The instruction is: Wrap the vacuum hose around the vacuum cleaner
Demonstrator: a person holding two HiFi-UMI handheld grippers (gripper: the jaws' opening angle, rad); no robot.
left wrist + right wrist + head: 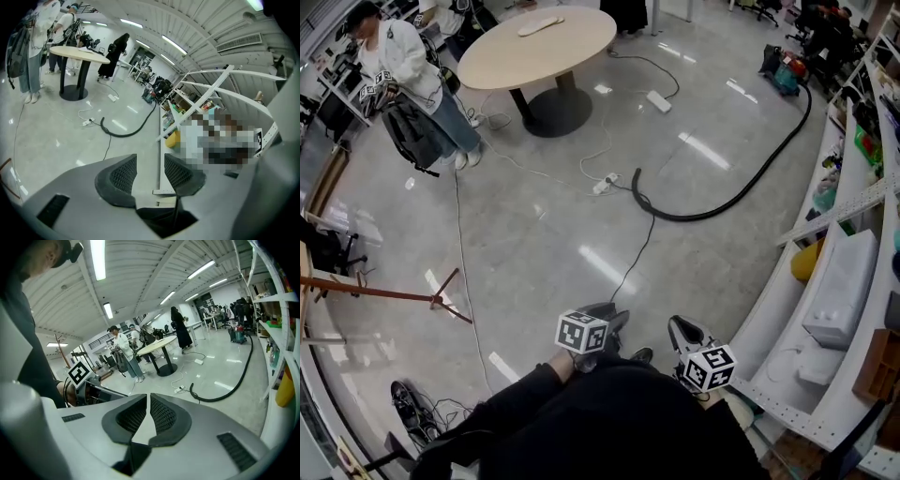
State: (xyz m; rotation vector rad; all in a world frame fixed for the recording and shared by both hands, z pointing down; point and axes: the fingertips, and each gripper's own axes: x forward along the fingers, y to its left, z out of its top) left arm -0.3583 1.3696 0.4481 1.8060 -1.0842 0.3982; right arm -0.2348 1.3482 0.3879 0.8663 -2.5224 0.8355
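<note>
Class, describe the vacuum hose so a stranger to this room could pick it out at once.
Find the oval table; on the grey floor between it and the white shelves lies the vacuum hose. It sweeps in a long curve from the vacuum cleaner to a hooked end by a power strip. Unlike the thin cables nearby, it is thick and black.

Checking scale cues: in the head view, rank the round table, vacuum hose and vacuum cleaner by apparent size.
1. round table, by area
2. vacuum hose: longest, but thin
3. vacuum cleaner: smallest, though farthest off
</note>
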